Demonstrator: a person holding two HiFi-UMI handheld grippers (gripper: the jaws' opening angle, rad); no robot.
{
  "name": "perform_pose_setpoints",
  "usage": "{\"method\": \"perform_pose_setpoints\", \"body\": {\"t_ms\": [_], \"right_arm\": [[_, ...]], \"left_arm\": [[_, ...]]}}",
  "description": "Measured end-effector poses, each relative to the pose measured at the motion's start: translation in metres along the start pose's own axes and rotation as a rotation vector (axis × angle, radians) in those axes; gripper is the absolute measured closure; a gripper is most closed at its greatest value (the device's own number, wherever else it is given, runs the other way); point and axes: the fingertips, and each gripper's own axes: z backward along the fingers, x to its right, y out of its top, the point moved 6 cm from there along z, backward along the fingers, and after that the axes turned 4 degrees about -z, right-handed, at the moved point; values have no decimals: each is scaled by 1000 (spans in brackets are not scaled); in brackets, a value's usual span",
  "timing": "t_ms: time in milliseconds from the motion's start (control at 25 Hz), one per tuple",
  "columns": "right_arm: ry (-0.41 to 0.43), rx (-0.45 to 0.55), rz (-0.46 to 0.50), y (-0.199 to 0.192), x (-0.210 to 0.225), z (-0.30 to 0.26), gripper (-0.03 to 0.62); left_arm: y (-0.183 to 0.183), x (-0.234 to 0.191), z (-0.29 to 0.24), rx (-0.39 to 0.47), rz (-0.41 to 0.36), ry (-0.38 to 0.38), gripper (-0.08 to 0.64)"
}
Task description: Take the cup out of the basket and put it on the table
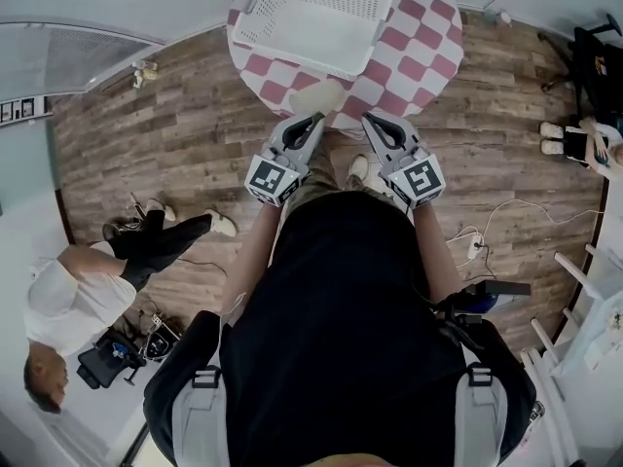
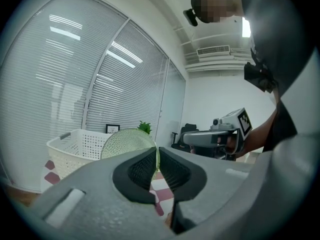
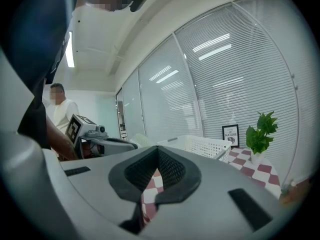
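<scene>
The cup [image 1: 316, 95] is pale green with a dotted texture. It hangs over the near edge of the round checked table [image 1: 428, 42], outside the white basket [image 1: 311, 17]. My left gripper [image 1: 315, 118] is shut on the cup's rim [image 2: 127, 141], and the thin wall runs between the pads [image 2: 142, 169]. I cannot tell whether the cup touches the cloth. My right gripper [image 1: 369, 119] is just to the right, level with the left one, shut with nothing in it [image 3: 157, 154]. The left gripper view shows the basket [image 2: 75, 146] behind the cup.
A potted plant [image 3: 262, 134] and a small framed picture [image 3: 231, 134] stand at the table's far side. A person [image 1: 68, 300] sits on the wooden floor to the left, with bags beside them. Cables and a socket strip [image 1: 474, 244] lie on the right.
</scene>
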Motion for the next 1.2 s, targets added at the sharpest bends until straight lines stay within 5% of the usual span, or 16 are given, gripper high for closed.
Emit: {"method": "perform_pose_setpoints", "body": {"t_ms": [240,520,680,880,1000,1200], "right_arm": [[9,25,-69,6,12,-26,586],[-192,12,-77,30,42,-35,584],[-397,35,-116,33,58,-14,586],[-622,21,-137,32,60,4,586],[-727,37,-167,34,64,9,586],[-798,67,-189,40,56,0,586]], "left_arm": [[26,-40,-6,-8,-47,-17,538],[63,-134,-74,-196,-296,-147,538],[50,-181,-141,-421,-405,-303,538],[2,-202,-196,-729,-623,-615,538],[-17,-201,-208,-770,-745,-730,538],[-37,-197,-219,-800,-770,-797,538]]}}
